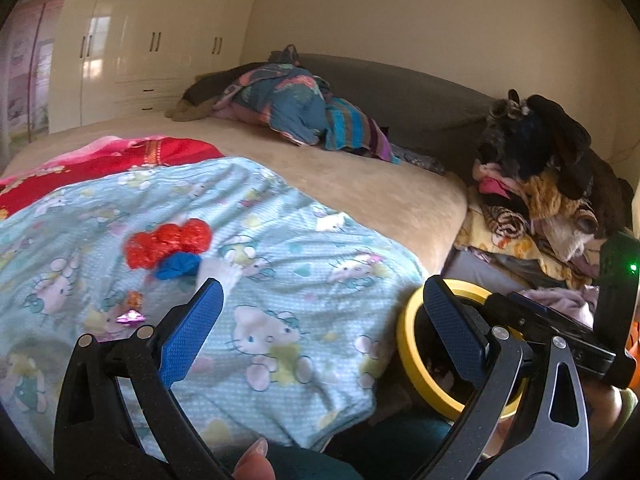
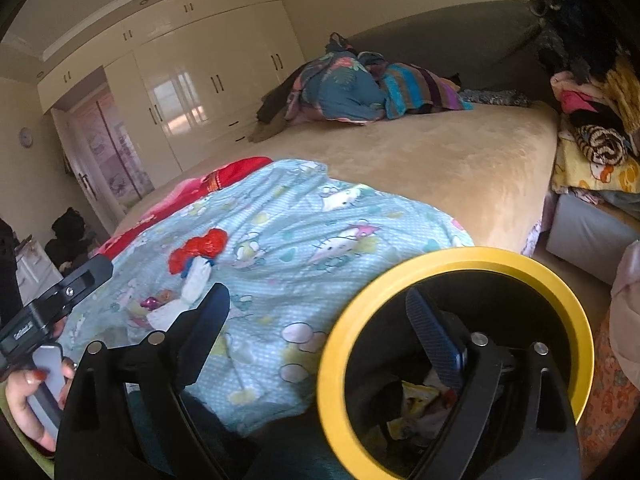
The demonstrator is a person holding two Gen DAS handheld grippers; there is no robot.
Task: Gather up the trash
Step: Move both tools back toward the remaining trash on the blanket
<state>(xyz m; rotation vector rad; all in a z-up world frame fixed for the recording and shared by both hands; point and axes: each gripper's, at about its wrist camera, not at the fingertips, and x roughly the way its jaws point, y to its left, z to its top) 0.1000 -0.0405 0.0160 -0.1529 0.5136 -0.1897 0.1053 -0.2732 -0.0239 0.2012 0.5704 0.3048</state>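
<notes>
A crumpled red wrapper (image 1: 168, 242) lies on the light-blue cartoon blanket (image 1: 280, 280), with a blue scrap (image 1: 178, 266) and a white tissue (image 1: 222, 274) beside it. Small shiny pink and orange wrappers (image 1: 130, 314) lie nearer. My left gripper (image 1: 324, 320) is open above the blanket, short of these, with nothing between its fingers. A black bin with a yellow rim (image 2: 460, 256) stands at the bed's near right corner, with paper trash (image 2: 416, 400) inside. My right gripper (image 2: 320, 336) is open and holds nothing; its right finger (image 2: 436, 340) hangs over the bin's mouth. The red wrapper (image 2: 200, 250) and tissue (image 2: 196, 280) lie to its left.
The bed has a beige cover (image 1: 360, 184), a red cloth (image 1: 120, 156) at the left and bundled clothes (image 1: 296, 108) at the head. A tall heap of clothes (image 1: 540, 184) sits on a grey box right of the bed. Cream wardrobes (image 2: 192, 92) line the far wall.
</notes>
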